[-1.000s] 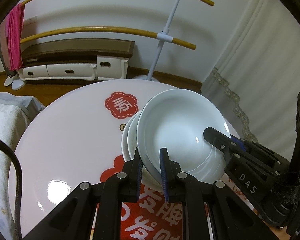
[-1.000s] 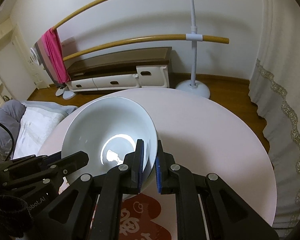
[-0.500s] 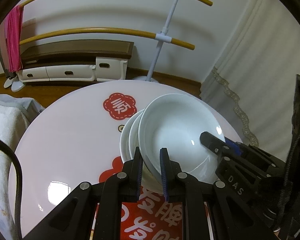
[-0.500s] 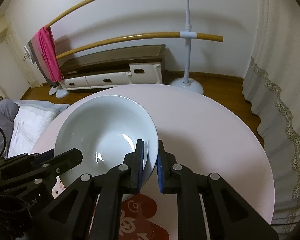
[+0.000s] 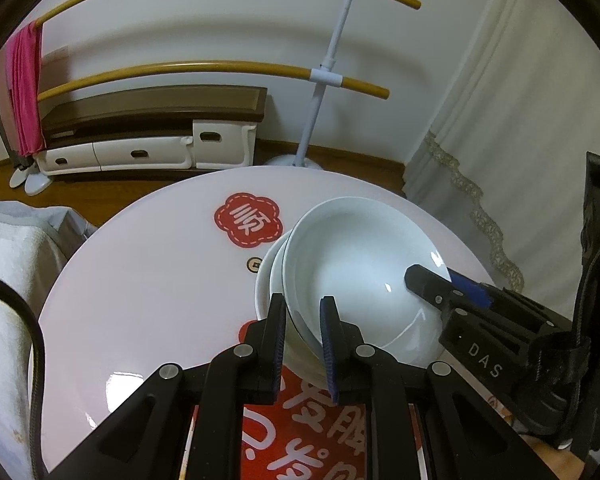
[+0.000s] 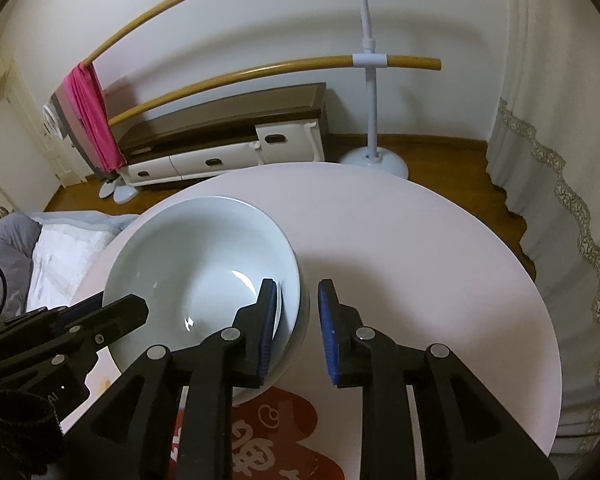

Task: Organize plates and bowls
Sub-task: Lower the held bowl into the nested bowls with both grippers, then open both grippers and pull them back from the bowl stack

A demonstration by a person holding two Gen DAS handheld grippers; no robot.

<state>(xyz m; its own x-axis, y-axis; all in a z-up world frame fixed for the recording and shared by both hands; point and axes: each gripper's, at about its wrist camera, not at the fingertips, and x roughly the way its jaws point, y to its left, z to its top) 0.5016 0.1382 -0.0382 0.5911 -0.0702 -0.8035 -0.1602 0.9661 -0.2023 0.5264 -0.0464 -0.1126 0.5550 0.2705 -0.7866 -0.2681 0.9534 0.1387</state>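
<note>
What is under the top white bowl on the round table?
Under the top bowl, rims of two more white bowls show nested at its left edge. How they meet the table is covered; a further bowl cannot be ruled out.

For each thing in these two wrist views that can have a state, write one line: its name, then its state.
top bowl: nested on the stack, upright.
bowl stack: resting on the round table.
left gripper: shut on the top bowl's rim.
right gripper: open, jaws just opening, rim between them.
pink cloth: hanging on the rack.

Glossy white bowls [image 5: 360,276] — ceramic-looking
</note>
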